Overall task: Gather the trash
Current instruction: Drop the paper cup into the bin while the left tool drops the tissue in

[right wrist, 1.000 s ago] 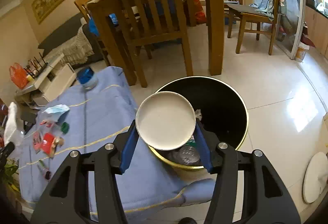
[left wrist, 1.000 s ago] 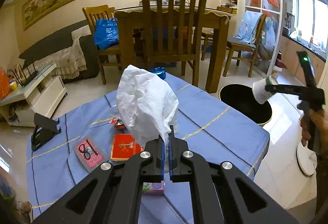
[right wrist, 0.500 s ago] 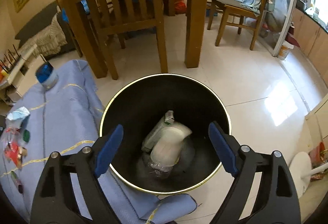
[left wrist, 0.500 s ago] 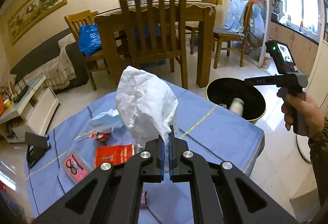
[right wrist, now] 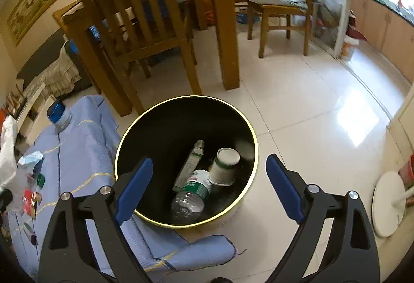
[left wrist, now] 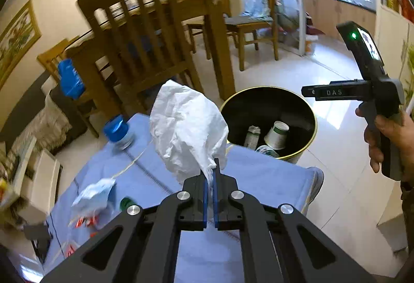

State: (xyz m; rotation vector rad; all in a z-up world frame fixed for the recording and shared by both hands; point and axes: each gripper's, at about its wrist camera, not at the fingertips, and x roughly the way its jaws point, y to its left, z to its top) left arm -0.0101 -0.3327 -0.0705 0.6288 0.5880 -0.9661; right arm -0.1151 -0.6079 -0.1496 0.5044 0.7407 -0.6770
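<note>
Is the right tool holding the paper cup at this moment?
No, the right tool is open and empty above the black bin, and the paper cup lies inside the bin.

Your right gripper point(right wrist: 207, 184) hangs wide apart over the black bin point(right wrist: 145, 138).
Inside lie a paper cup point(right wrist: 224, 166), a plastic bottle point(right wrist: 191, 195) and a flat carton point(right wrist: 190, 164); the blue-clothed table point(right wrist: 77, 148) touches the bin's left rim.

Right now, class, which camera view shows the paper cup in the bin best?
The right wrist view: it looks straight down on the paper cup inside the bin. The left wrist view shows it smaller, from the side.
</note>
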